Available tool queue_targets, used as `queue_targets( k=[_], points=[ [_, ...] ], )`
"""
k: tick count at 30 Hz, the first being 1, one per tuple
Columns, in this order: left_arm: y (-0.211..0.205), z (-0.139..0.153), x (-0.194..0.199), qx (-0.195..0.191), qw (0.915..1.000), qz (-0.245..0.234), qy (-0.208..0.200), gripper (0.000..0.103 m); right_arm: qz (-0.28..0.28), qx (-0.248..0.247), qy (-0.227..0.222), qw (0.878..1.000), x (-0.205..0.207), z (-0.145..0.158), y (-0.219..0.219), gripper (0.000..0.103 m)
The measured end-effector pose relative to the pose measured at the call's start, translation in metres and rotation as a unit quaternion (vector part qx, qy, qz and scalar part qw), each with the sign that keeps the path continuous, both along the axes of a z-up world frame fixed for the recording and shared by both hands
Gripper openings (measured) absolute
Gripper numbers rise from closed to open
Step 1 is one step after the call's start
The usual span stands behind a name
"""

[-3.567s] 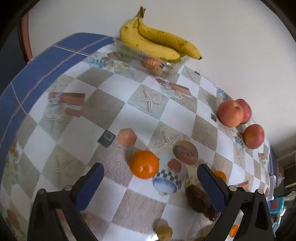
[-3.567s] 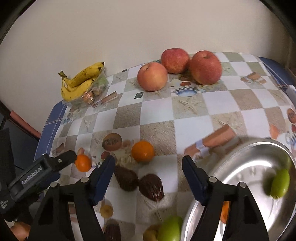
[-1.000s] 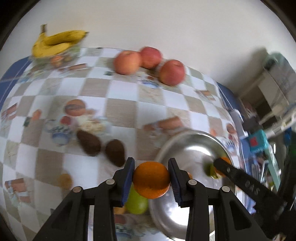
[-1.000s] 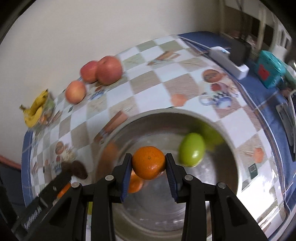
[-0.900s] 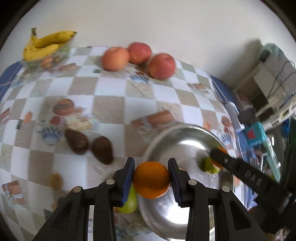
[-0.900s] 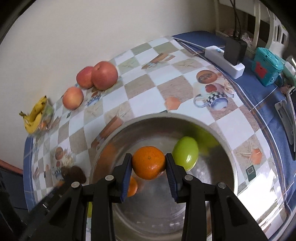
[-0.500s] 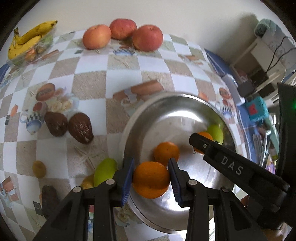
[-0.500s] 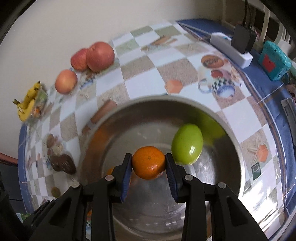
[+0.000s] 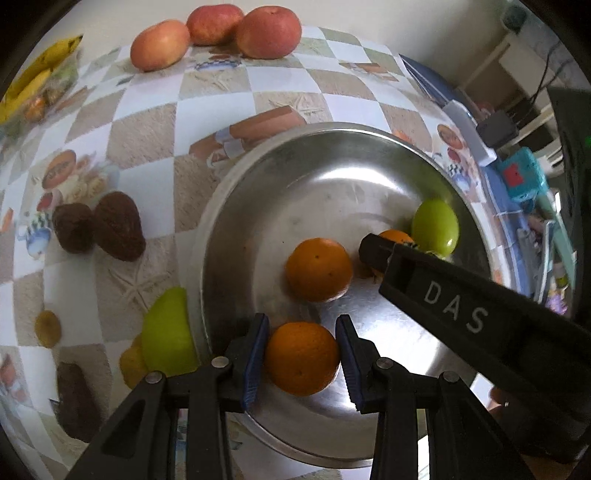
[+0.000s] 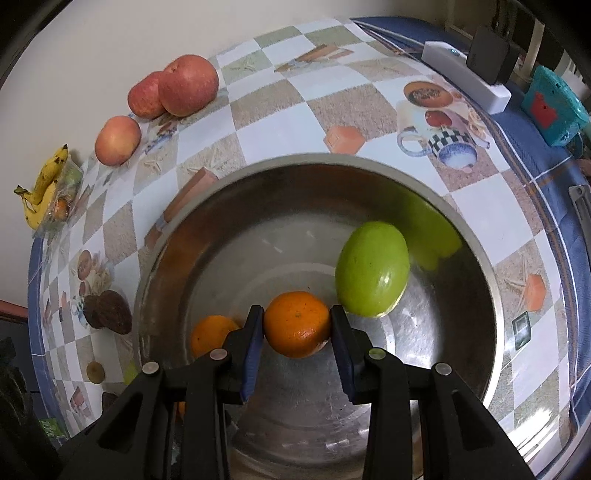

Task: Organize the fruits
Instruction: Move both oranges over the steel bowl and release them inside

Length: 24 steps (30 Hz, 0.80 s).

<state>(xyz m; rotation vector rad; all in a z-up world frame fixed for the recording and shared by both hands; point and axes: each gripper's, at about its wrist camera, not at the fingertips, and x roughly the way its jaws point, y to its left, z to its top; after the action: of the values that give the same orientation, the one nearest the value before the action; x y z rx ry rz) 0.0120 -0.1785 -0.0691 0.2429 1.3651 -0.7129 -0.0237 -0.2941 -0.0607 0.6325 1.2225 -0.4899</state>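
Observation:
A steel bowl [image 9: 280, 177] [image 10: 480, 266] sits on the checked tablecloth. My left gripper [image 9: 301, 356] is shut on an orange [image 9: 302, 357] low over the bowl's near side. My right gripper [image 10: 297, 330] is shut on another orange [image 10: 297, 324] down inside the bowl; its arm shows in the left wrist view [image 9: 461, 306]. A loose orange [image 9: 319, 268] [image 10: 212, 334] and a green fruit [image 9: 436, 226] [image 10: 373, 267] lie in the bowl.
Three apples [image 9: 267, 33] [image 10: 188, 85] and bananas [image 10: 42, 184] lie along the far wall. Two brown fruits [image 9: 116, 225], a green fruit [image 9: 168, 332] and small yellow fruits [image 9: 48, 328] lie left of the bowl. A white power strip [image 10: 465, 75] and a teal box [image 10: 554, 105] sit right.
Both grippers have dropped lower into the bowl with their oranges still held. The bowl and its fruit look larger in both views.

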Motion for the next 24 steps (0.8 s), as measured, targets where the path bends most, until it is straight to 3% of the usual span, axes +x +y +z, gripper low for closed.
queue_targets(
  k=[8,12,18,24],
  points=[
    [0.0,0.0,0.005,-0.008,0.9999,0.002,0.006,0.043,0.0,0.002,0.004,1.0,0.0,0.001,0.0,0.038],
    [0.0,0.004,0.004,-0.026,0.9996,0.002,0.013,0.057,0.003,0.003,0.004,1.0,0.006,0.002,0.001,0.041],
    [0.007,0.022,0.006,-0.045,0.999,0.004,0.003,0.057,0.002,-0.005,-0.02,1.0,0.006,0.018,0.001,0.042],
    [0.025,0.038,0.021,-0.063,0.9971,0.041,-0.012,0.057,-0.005,-0.019,-0.049,0.999,0.002,0.037,0.0,0.042]
  ],
)
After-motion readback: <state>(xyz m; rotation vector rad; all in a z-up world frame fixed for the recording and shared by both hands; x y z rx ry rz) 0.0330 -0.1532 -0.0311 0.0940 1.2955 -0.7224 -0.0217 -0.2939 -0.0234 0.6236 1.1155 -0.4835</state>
